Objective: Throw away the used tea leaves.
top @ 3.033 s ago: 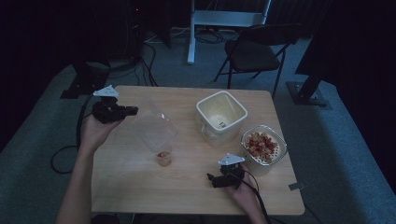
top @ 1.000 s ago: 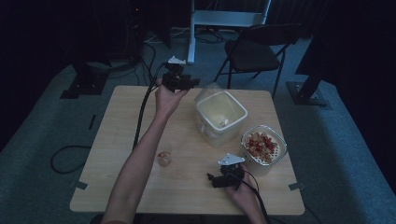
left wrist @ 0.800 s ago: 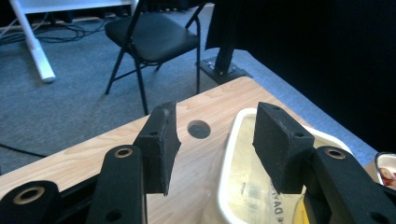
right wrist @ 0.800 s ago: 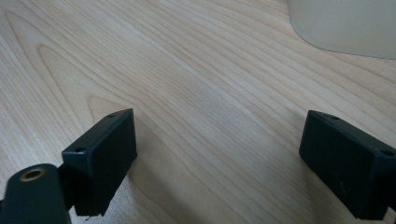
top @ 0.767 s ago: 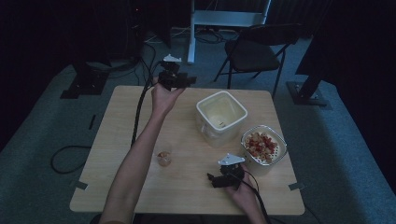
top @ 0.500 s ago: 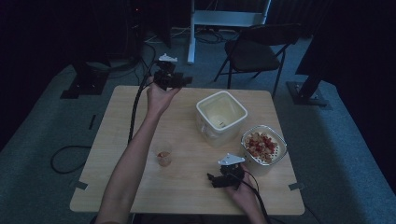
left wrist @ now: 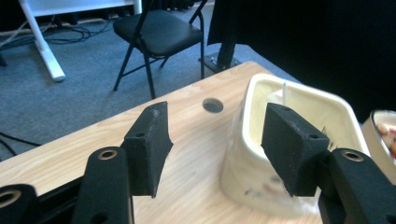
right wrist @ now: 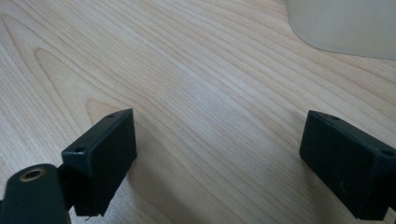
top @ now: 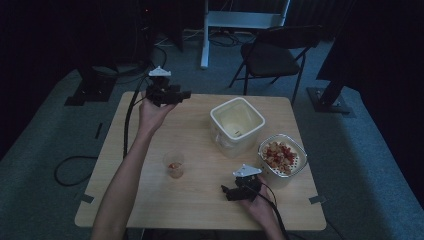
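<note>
No brand, label or legible writing anywhere; faint smudged marks low on the white container (left wrist: 261, 186), unreadable.

Left gripper (top: 172, 95) now raised over the table's far left edge, jaws spread wide with nothing between them. Three seconds back: lower and nearer the left side, with a clear tub at its jaws above the small cup; a second back: farther right, close to the white container (top: 236, 125); since then drawn back leftward. Clear tub no longer at the jaws (whereabouts not told from these frames).

Right gripper (top: 231, 190) low on the wooden table (top: 200, 200) near the front edge, unmoved throughout, jaws wide apart over bare wood, gripping nothing.

Small clear cup (top: 174, 165) upright at the table's middle, something reddish at its bottom, well apart from both grippers. Basket (top: 282, 156) of red and pale pieces just beside the white container, right of it. Folding chair (top: 272, 50) beyond the far edge. Round hole (left wrist: 213, 105) in the tabletop behind the container.
</note>
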